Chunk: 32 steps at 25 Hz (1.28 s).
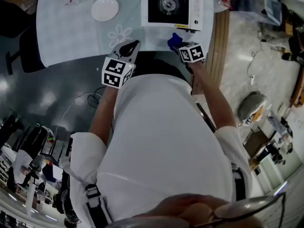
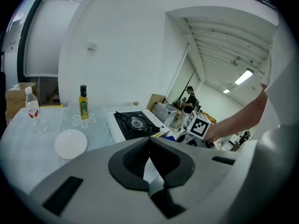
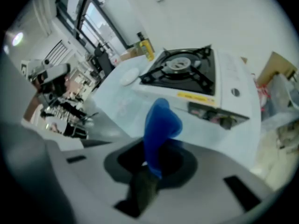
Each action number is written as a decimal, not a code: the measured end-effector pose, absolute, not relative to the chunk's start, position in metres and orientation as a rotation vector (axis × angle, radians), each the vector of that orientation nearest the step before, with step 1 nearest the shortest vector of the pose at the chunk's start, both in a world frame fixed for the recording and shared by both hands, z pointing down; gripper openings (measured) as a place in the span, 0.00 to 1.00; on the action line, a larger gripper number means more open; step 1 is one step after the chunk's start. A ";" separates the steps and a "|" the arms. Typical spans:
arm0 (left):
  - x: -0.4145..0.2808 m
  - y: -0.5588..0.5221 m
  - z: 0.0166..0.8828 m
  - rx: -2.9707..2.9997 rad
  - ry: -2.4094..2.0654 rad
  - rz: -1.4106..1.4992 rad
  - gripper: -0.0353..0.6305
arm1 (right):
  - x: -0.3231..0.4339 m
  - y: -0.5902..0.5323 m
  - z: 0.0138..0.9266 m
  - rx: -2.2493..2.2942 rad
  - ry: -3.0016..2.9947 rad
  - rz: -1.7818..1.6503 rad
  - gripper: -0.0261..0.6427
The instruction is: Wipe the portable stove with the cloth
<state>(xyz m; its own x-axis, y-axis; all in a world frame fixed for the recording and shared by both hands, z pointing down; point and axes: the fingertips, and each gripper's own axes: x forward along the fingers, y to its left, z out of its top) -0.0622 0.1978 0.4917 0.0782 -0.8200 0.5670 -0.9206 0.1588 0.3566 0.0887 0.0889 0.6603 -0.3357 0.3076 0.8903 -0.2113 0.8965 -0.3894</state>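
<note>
**Blue cloth held near the stove's front**

The right tongs (image 3: 150,168) clamp a bunched blue cloth (image 3: 160,123), which stands upright near the front edge of the white portable stove (image 3: 187,73). The left tongs (image 2: 149,169) are closed on nothing at the near edge of the pale tabletop (image 1: 71,34). A white plate (image 1: 105,8) lies left of the stove.

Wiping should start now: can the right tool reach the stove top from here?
Probably yes. The right tool holds the blue cloth just in front of the portable stove, and nothing stands between them; the plate lies well off to the side.
</note>
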 end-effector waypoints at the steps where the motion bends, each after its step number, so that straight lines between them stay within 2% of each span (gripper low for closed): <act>1: -0.058 0.198 0.490 1.667 -1.748 0.190 0.10 | 0.095 0.080 0.664 -0.012 -1.842 0.576 0.16; 7: -0.037 0.205 0.490 1.639 -1.748 0.219 0.10 | 0.112 0.029 0.689 0.373 -1.844 0.843 0.16; 11: -0.032 0.209 0.492 1.608 -1.755 0.230 0.10 | 0.100 0.014 0.704 0.473 -1.857 0.903 0.16; 32: -0.061 0.213 0.503 1.512 -1.776 0.184 0.10 | 0.035 0.046 0.726 0.187 -1.953 0.559 0.16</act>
<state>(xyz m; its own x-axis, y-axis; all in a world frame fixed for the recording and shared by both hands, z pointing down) -0.0613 0.2130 0.5033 0.0124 -0.7750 0.6318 -0.8881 0.2819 0.3631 0.0346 0.0462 0.7262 -0.4403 0.1166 0.8903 -0.3720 0.8787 -0.2991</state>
